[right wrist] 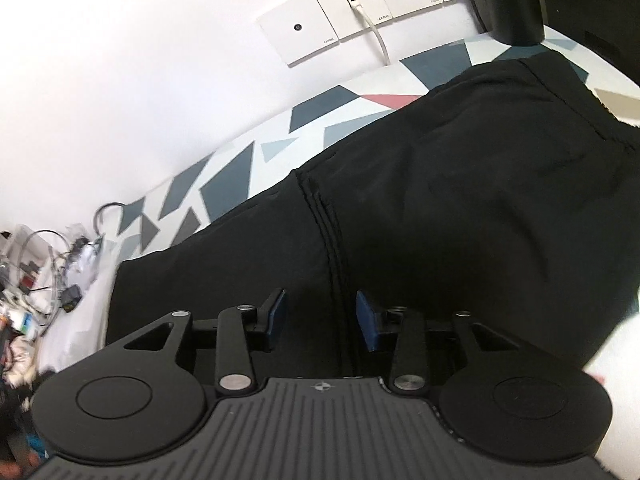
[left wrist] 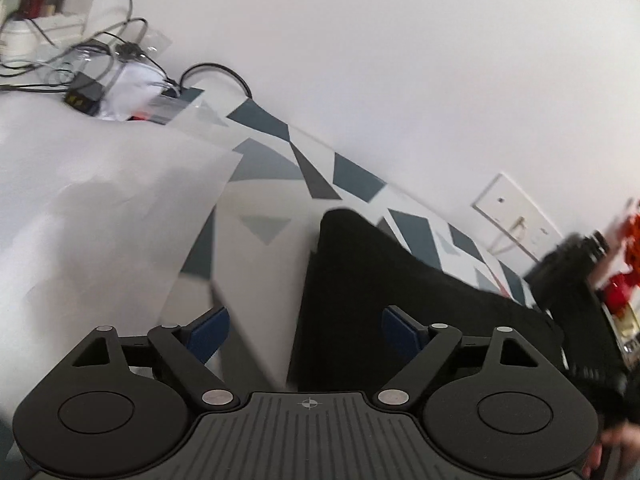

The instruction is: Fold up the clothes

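With both the left tongs (left wrist: 306,330) and right tongs (right wrist: 321,320) spread and nothing pinched, the black garment (right wrist: 420,208) could be bunched or dragged off the patterned table (right wrist: 224,178) if only one layer is caught.

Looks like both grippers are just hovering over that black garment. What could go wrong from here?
1. The white sheet lies beside the black garment; the open left hand-held gripper straddles both edges and might pinch the sheet instead.
2. The right hand-held gripper, open over a seam, could grab a single layer and leave the fold lopsided.
3. The loose cables at the table's end could snag dragged cloth.
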